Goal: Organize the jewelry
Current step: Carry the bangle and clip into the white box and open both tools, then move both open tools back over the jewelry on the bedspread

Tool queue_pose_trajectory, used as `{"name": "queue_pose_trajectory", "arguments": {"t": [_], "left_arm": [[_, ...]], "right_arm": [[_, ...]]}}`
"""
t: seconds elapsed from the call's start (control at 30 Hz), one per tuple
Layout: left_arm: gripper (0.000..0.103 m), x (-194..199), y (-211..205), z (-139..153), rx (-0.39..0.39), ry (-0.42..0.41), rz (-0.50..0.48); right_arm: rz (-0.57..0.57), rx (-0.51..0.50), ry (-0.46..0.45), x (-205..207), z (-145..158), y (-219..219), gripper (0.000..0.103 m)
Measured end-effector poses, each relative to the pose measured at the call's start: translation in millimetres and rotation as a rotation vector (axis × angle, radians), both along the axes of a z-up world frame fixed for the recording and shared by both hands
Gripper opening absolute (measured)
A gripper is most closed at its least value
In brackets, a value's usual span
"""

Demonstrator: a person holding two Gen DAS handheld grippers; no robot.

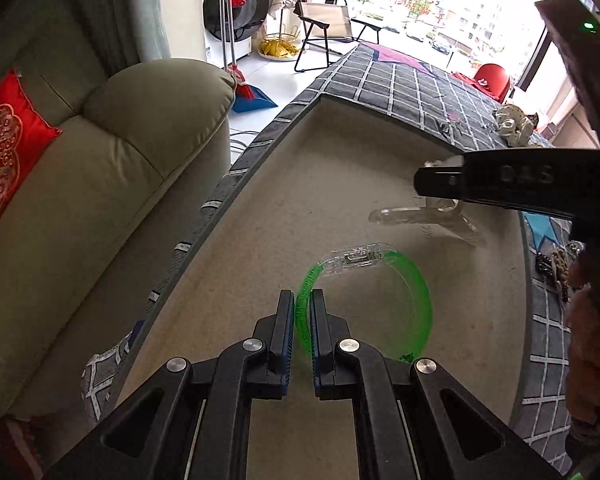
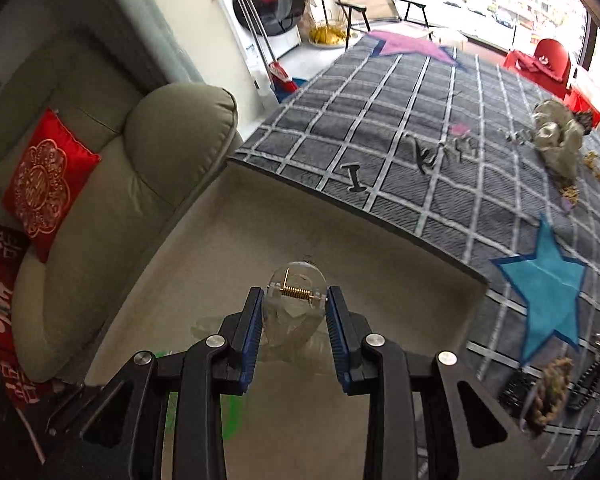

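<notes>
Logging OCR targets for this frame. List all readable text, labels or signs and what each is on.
"DAS": raised letters on the right gripper finger, left wrist view.
"I": black letter printed on the grid tablecloth; the marks after it are blurred, unreadable.
Red bag by the sofa: large white Chinese characters, cut off, not readable.
Red cushion: gold ornamental medallion, no legible text.
Washing machine panel: too small to read.

Close wrist views, shared beige tray [image 1: 340, 152]
</notes>
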State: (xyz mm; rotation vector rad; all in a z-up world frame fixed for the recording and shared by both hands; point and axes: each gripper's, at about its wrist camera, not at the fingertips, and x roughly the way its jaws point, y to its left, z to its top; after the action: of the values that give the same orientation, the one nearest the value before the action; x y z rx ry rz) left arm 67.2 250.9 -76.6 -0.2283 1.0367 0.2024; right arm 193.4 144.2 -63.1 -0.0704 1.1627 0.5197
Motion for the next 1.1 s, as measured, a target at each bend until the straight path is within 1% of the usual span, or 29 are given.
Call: {"name": "queue_pose_trajectory", "arguments": {"t": [0.23,0.43,0.5,0.57,0.6,0.63,0.67,0.7,0.73,0.77,0.83,1.0,1.03,1.07,1.1], "left_arm": [[0.010,2.4,-0.8,-2.7,0.033,0.018,0.003],[0.010,1.6,-4.9,1.9,0.075,0.014,-0.007],[0.010,1.2,-7.1,4.9,0.097,0.007,-0.009],[0.010,1.6,-9.1,7.1,0.112,-0.002,-0.015],[0.010,2.1,-9.4,7.5,0.110,-0.003,-0.021],[0.020,2.3,-10.0,7.7,0.106,-0.002,-0.028],[0.037,2.1,-10.4,8.8,0.104,-0.003,-0.031],[0.082,0.4,-11.2,10.6,0.107,-0.010,-0.028],[0.103,-2.2,-12.3,14.1,0.121,-0.028,-0.018],[0.103,-5.0,-14.7,18.4,0.142,-0.052,-0.018],[0.103,-6.2,-20.8,23.5,0.165,-0.060,-0.041],[0.103,-11.2,-27.5,32.8,0.156,-0.069,-0.041],[0.103,-13.1,-29.6,35.2,0.158,-0.074,-0.038],[0.103,-14.9,-32.1,37.1,0.162,-0.077,-0.036],[0.103,-16.4,-34.6,38.7,0.167,-0.079,-0.039]], "right_arm": [[-0.017,-0.014,0.028,9.3,-16.5,4.1,0.034],[-0.019,-0.004,0.024,11.9,-16.1,3.8,0.035],[-0.027,0.013,0.021,11.4,-11.4,-0.2,0.040],[-0.034,0.028,0.012,10.9,-4.3,-4.2,0.055],[-0.036,0.037,0.006,10.0,-0.4,-5.6,0.057],[-0.035,0.049,0.001,8.7,4.3,-7.9,0.059],[-0.031,0.058,-0.007,7.0,9.9,-10.5,0.060],[-0.030,0.061,-0.017,5.4,13.6,-12.0,0.060],[-0.038,0.064,-0.029,3.0,19.4,-16.2,0.061],[-0.045,0.072,-0.032,1.8,22.8,-20.1,0.062],[-0.062,0.094,-0.034,-0.9,29.1,-29.8,0.064],[-0.099,0.130,-0.037,-14.8,38.7,-57.2,0.067],[-0.109,0.140,-0.039,-19.2,41.2,-65.1,0.068],[-0.116,0.147,-0.039,-22.2,43.2,-71.0,0.073],[-0.124,0.157,-0.038,-25.5,45.6,-77.0,0.075]]}}
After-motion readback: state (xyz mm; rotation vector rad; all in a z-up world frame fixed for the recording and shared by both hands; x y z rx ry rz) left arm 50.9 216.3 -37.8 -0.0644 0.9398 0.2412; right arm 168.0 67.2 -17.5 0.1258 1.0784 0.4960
